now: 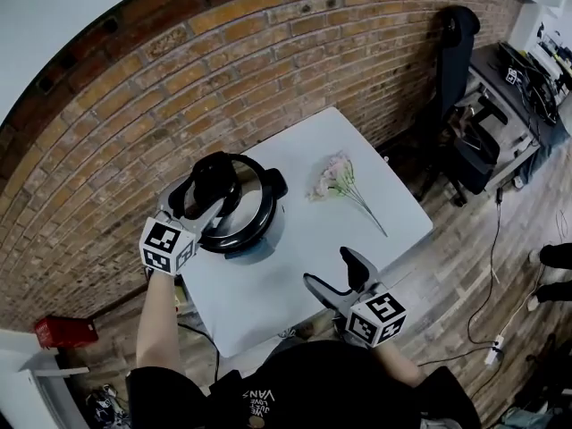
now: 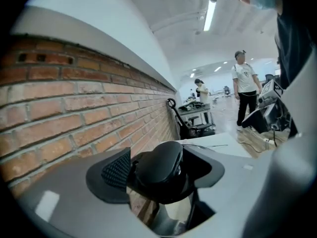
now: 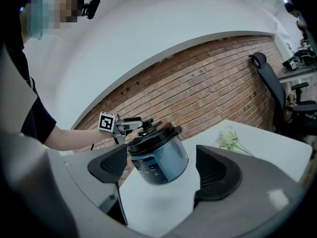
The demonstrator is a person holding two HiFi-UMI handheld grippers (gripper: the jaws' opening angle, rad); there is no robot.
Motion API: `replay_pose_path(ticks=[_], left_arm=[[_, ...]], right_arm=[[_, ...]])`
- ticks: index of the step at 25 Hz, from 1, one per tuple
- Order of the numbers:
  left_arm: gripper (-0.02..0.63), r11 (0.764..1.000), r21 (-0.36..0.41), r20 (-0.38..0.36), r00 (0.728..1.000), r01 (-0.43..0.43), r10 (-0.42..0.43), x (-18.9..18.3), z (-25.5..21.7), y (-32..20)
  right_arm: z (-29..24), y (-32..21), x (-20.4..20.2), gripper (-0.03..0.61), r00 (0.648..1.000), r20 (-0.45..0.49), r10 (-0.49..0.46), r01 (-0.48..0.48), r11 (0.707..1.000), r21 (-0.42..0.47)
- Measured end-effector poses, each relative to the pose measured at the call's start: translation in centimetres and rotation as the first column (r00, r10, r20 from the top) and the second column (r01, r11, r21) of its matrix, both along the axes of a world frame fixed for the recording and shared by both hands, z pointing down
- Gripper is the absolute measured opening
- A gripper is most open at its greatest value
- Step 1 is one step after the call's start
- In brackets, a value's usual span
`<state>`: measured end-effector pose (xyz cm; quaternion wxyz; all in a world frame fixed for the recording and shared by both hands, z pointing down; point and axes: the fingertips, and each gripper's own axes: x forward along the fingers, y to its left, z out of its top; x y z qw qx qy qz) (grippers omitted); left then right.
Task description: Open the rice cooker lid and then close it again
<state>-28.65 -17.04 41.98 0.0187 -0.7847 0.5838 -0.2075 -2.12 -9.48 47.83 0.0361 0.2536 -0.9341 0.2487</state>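
Observation:
The rice cooker (image 1: pixel 239 214) (image 3: pixel 159 155) stands on the left part of the white table (image 1: pixel 299 271), its lid down. My left gripper (image 1: pixel 207 199) (image 2: pixel 163 175) reaches in from the left, jaws wide around the black lid handle (image 1: pixel 211 179) (image 2: pixel 161 168). The handle lies close to the left pad (image 2: pixel 116 170), with a dark gap on the other side. The right gripper view shows that gripper (image 3: pixel 130 125) at the lid's top. My right gripper (image 1: pixel 329 268) (image 3: pixel 161 171) hovers open and empty near the table's front edge, pointing at the cooker.
A bunch of pale flowers (image 1: pixel 338 179) (image 3: pixel 230 140) lies on the table right of the cooker. A brick wall (image 1: pixel 179 88) runs just behind. An office chair (image 1: pixel 458 61) and a cluttered desk (image 1: pixel 523 83) stand to the right. People (image 2: pixel 244 86) stand far off.

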Motion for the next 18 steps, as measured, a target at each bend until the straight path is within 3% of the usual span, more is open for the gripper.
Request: replay_pose_path(ticks=[3,8,15,18], left_arm=[[0.313,0.990,0.077,-0.025,0.993,0.121,-0.119,-0.8,-1.4,2.6],[0.324,0.963,0.115,-0.099,0.967,0.245,-0.235,0.1,-2.2,7.6],[0.325,0.904,0.152,-0.199,0.909,0.398,-0.367,3.1,-2.3,14.4],[0.324,0.865,0.200,-0.233,0.880,0.460,-0.414,4.8,-2.6,17.0]], right_arm=[[-0.5,-0.2,0.4,0.428,0.999,0.005,-0.033,0.033,0.999,0.014],[-1.5,-0.3,0.7,0.427,0.994,0.014,-0.113,0.112,0.993,0.048],[-2.5,0.2,0.9,0.428,0.975,0.012,-0.223,0.220,0.971,0.095],[-2.7,0.5,1.0,0.426,0.964,0.008,-0.264,0.262,0.958,0.114]])
